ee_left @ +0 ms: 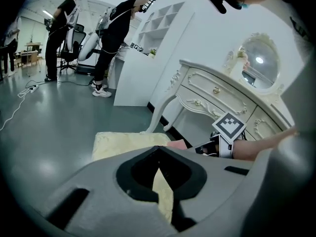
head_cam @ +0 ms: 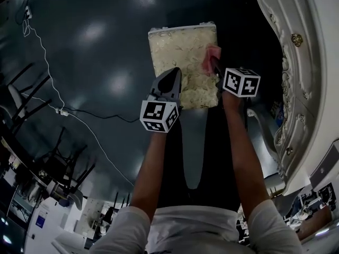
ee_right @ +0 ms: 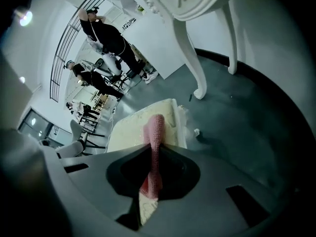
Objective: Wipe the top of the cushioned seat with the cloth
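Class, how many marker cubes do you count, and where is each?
2. One marker cube rides on the left gripper, over the near edge of the cushioned seat; the other on the right gripper, by its right edge. None seems hidden.

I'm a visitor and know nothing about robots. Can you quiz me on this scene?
1. True or false: the left gripper holds the pink cloth.
2. What are both grippers over? A) cushioned seat B) carpet C) open drawer
3. Fill in: in the head view, the white dressing table is on the ____.
Key: 1 false, the right gripper holds it; 2 A; 3 right.
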Available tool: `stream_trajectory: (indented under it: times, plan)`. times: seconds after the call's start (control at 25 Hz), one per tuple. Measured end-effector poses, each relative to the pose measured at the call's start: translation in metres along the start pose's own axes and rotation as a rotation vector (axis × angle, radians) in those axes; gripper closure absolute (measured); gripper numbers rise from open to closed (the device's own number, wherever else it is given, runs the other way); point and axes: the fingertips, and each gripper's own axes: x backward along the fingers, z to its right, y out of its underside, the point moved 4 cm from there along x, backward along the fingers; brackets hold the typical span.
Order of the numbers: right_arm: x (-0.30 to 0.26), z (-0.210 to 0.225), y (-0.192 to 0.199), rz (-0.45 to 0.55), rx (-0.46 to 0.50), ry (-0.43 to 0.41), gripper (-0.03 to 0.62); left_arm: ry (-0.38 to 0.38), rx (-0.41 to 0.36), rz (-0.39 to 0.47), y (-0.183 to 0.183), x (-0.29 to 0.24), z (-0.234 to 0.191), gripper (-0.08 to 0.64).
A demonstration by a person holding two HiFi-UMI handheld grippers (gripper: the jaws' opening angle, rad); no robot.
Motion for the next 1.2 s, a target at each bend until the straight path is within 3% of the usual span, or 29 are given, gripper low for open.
stream_trajectory:
  times: [0.16, 0.32, 0.52, 0.84, 0.96, 1.2]
  plan:
    - [0.008, 0.016, 0.003, 0.016, -0.006, 0.058, 0.565, 0.016, -0.011, -0.008, 0.001, -0.003, 0.005, 0.548]
    - [0.010, 0.016, 0.006, 0.017, -0.002, 0.055, 0.565, 0.007, -0.004, 0.003, 0.004, 0.005, 0.001, 0.548]
    - [-0.005, -0.042, 0.011, 0.023, 0.032, -0.024, 0.565, -0.033, 0.028, 0.021, 0.007, 0.027, -0.026, 0.548]
    - [-0.085, -0.150, 0.067, -0.135, 0.098, -0.163, 0.565, -0.136, 0.065, 0.043, 0.017, 0.084, -0.088, 0.548]
    - [-0.109, -0.166, 0.086, -0.208, 0.156, -0.139, 0.565, -0.160, 0.072, 0.049, 0.019, 0.099, -0.105, 0.548]
    - [-0.109, -0.164, 0.085, -0.212, 0.163, -0.140, 0.566, -0.166, 0.072, 0.038, 0.021, 0.107, -0.115, 0.548]
